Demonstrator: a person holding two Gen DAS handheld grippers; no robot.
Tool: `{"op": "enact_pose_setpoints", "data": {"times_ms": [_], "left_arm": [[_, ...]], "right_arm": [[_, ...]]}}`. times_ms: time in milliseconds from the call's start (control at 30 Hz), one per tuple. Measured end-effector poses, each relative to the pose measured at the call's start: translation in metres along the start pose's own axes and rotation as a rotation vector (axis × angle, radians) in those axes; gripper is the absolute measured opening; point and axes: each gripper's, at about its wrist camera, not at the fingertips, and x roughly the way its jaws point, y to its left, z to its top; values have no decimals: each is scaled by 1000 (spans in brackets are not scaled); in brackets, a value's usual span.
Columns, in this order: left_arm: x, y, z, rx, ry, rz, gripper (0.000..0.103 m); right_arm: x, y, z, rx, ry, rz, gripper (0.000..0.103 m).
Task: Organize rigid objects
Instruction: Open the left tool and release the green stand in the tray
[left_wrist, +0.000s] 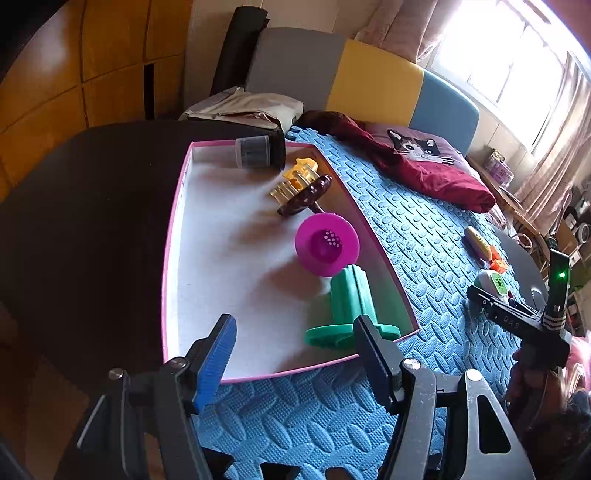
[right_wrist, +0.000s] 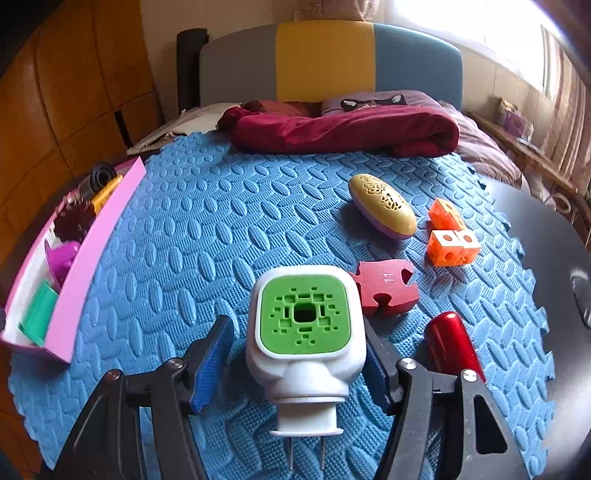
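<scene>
The left gripper (left_wrist: 295, 332) hangs over the near end of the pink-walled tray (left_wrist: 173, 236), its 2 jaws spread with nothing between them; the green spool (left_wrist: 347, 299) lies on its side in the tray's near right corner, just past the right jaw. Further into the tray sit a magenta funnel-shaped strainer (left_wrist: 327, 243), a dark brown flower-shaped piece (left_wrist: 304, 195), a yellow toy (left_wrist: 295, 177) and, at the far end, a black-capped jar (left_wrist: 258, 151) lying on its side. The tray rests partly on the blue foam mat (right_wrist: 184, 240) and partly on the dark surface (left_wrist: 74, 221). Over on the mat, the right gripper (right_wrist: 299, 343) straddles a white plug-in device with a green perforated face (right_wrist: 303, 321), its 2 prongs pointing toward the camera; the right jaw looks to be touching the device's side, while a gap shows at the left jaw, so it is not pinched. Just beyond lie a red foam puzzle piece (right_wrist: 388, 291), 2 orange cubes (right_wrist: 450, 236), a gold-and-purple oval case (right_wrist: 384, 206) and a red metallic cylinder (right_wrist: 450, 343) beside the right jaw.
</scene>
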Motion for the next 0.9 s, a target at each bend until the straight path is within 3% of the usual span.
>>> {"op": "enact_pose_setpoints", "data": {"times_ms": [100, 200, 900], "left_arm": [[-4, 3, 0, -6, -8, 8, 69], [-6, 6, -1, -15, -17, 17, 70], [-11, 15, -5, -33, -24, 44, 70]], "right_arm": [[2, 2, 1, 10, -17, -14, 66], [3, 7, -2, -9, -24, -68, 54], [4, 11, -3, -34, -22, -91, 56]]}}
